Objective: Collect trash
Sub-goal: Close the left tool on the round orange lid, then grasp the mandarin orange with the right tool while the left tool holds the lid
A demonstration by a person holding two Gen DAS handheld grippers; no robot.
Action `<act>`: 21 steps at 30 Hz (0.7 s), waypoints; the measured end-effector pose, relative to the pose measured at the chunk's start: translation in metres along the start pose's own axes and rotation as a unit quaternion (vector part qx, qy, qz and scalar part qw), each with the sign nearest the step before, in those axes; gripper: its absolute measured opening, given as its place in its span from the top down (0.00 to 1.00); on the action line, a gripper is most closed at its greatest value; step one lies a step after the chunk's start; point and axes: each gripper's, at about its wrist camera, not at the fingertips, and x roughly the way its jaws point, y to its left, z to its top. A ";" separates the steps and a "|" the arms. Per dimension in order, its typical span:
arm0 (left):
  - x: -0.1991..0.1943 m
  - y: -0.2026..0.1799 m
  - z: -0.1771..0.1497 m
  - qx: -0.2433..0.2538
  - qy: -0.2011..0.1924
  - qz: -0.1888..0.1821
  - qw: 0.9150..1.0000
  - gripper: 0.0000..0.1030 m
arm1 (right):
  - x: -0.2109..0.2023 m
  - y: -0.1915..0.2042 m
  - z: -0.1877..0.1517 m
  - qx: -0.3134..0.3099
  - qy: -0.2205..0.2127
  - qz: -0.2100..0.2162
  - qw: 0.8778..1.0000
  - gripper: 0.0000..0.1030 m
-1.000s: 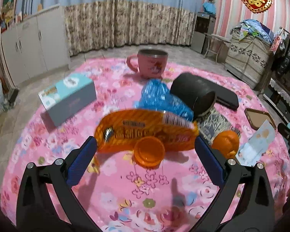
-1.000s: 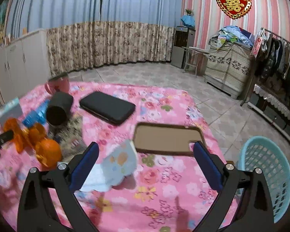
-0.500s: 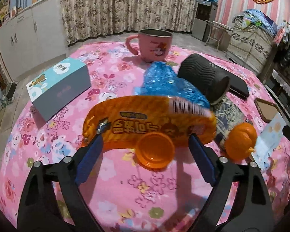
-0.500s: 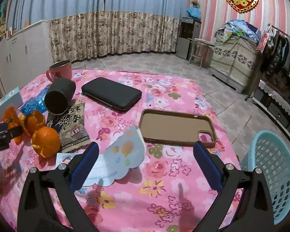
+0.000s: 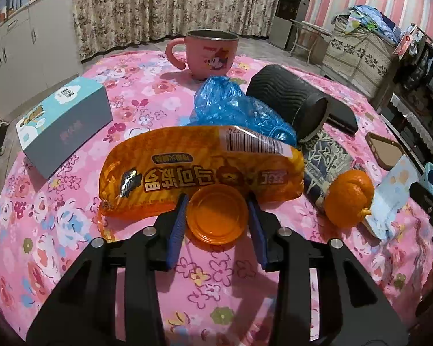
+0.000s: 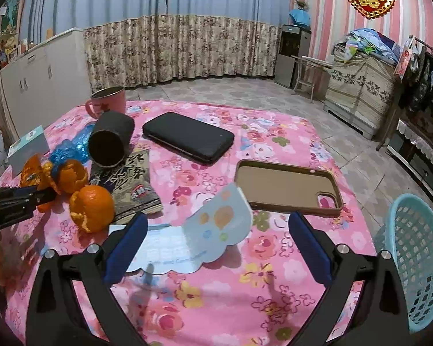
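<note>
A small orange cup (image 5: 216, 219) lies on the pink flowered tablecloth (image 5: 210, 282), just in front of an orange snack wrapper (image 5: 199, 170). My left gripper (image 5: 216, 201) straddles the cup and its jaws are closing; the blue pads (image 5: 177, 225) stand a sliver off its sides. A peeled orange skin (image 5: 347, 199) sits to the right, with blue plastic film (image 5: 239, 109) behind the wrapper. My right gripper (image 6: 216, 222) is open over a pale blue paper card (image 6: 199, 239), with nothing gripped. The left gripper (image 6: 20, 201) shows at the right wrist view's left edge.
A pink mug (image 5: 212, 54), a tipped black tumbler (image 5: 288, 106), a teal box (image 5: 63, 121), a dark printed packet (image 6: 130, 184), a black case (image 6: 187, 137) and a brown phone case (image 6: 288, 187) share the table. A turquoise basket (image 6: 418, 259) stands off its right edge.
The left jaws have closed from wide open to just around the orange cup, and the gripper has dropped toward it. The right gripper has drifted slightly toward the paper card.
</note>
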 end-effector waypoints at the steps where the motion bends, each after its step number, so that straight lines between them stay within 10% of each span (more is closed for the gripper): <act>1: -0.004 -0.001 0.001 -0.001 -0.005 -0.002 1.000 0.62 | 0.000 0.002 0.000 -0.002 -0.001 0.001 1.000 0.07; 21: -0.078 0.025 0.012 0.006 -0.094 0.071 0.993 0.62 | 0.002 0.074 -0.007 -0.037 0.007 0.049 0.998 0.07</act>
